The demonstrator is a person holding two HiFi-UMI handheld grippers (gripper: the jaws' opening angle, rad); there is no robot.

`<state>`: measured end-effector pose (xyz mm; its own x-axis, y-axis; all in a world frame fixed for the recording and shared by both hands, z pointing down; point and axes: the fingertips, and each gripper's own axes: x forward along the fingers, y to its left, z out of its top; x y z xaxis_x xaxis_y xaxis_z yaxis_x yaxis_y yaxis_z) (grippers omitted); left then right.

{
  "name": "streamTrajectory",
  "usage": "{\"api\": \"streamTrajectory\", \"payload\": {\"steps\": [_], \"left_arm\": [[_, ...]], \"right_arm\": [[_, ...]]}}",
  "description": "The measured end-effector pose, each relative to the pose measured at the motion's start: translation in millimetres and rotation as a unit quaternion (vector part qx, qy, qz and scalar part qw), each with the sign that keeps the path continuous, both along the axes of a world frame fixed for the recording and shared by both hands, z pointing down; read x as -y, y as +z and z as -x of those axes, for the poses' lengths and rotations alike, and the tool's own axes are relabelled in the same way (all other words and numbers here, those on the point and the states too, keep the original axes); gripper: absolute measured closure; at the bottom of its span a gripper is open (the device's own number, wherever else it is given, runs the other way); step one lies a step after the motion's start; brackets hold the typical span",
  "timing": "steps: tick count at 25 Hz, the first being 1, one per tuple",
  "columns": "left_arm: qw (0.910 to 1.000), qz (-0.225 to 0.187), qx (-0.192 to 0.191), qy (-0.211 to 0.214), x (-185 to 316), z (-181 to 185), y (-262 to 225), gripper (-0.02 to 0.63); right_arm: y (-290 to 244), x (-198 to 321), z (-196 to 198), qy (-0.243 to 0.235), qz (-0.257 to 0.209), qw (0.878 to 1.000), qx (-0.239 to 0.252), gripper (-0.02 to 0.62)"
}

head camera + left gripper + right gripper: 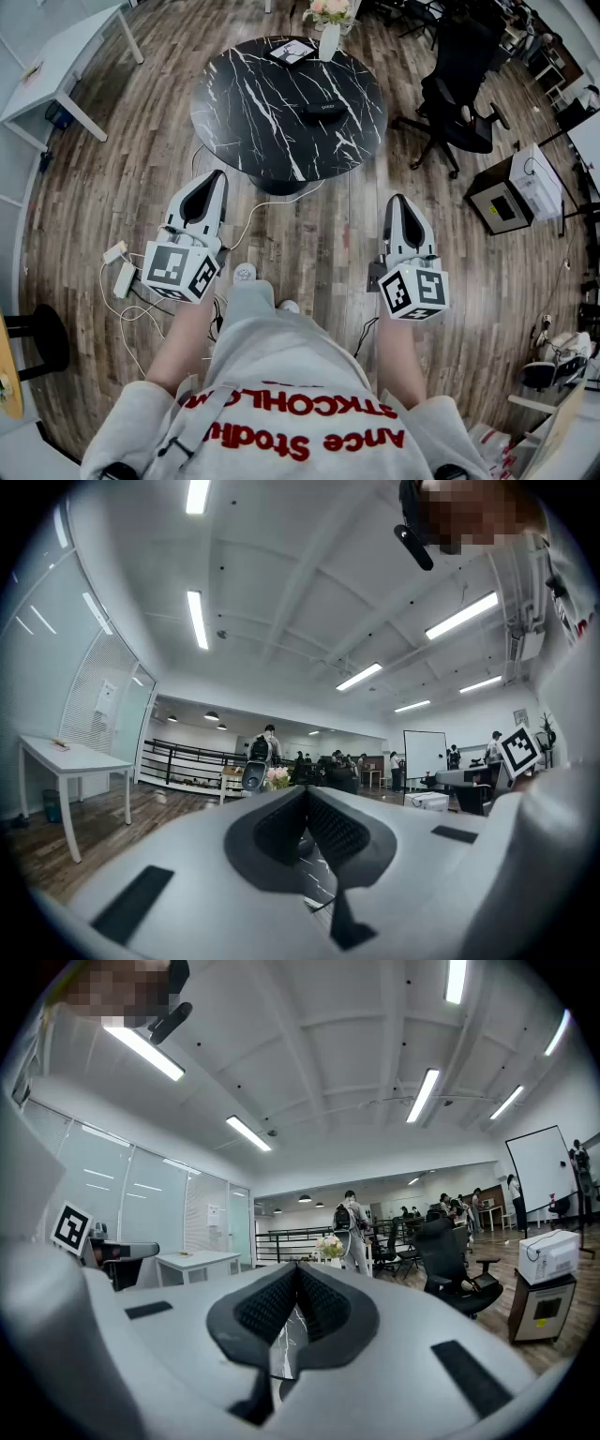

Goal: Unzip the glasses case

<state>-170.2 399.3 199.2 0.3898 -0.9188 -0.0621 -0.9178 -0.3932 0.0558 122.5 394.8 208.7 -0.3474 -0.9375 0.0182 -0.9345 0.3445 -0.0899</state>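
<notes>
The glasses case (323,112), a small black oblong, lies shut near the middle of a round black marble table (244,112) in the head view. Both grippers are held level over the floor, short of the table and well apart from the case. My left gripper (216,177) is shut with nothing between its jaws, and its dark pads meet in the left gripper view (305,795). My right gripper (397,201) is likewise shut and empty, with its pads together in the right gripper view (296,1270).
On the table's far edge lie a flat tablet-like item (292,52) and a vase of flowers (328,28). A black office chair (459,89) stands right of the table, a white box on a stand (516,192) farther right, a white desk (66,66) at left. Cables and a power strip (122,277) lie on the floor.
</notes>
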Motion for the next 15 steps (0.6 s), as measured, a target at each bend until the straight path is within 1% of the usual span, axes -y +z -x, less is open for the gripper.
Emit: {"api": "streamTrajectory", "payload": {"steps": [9, 13, 15], "left_arm": [[0.9998, 0.019, 0.003, -0.01, 2.4, -3.4, 5.6, 0.598], [0.9997, 0.022, 0.006, -0.014, 1.8, -4.5, 5.8, 0.598], [0.9996, 0.023, 0.007, -0.015, 2.7, -5.0, 6.4, 0.598]], "right_arm": [[-11.2, -9.3, 12.3, -0.02, -0.018, 1.0, -0.012, 0.58], [-19.1, -11.3, 13.6, -0.012, -0.031, 0.999, -0.018, 0.58], [-22.8, -10.5, 13.2, -0.012, -0.034, 0.999, -0.012, 0.58]]}}
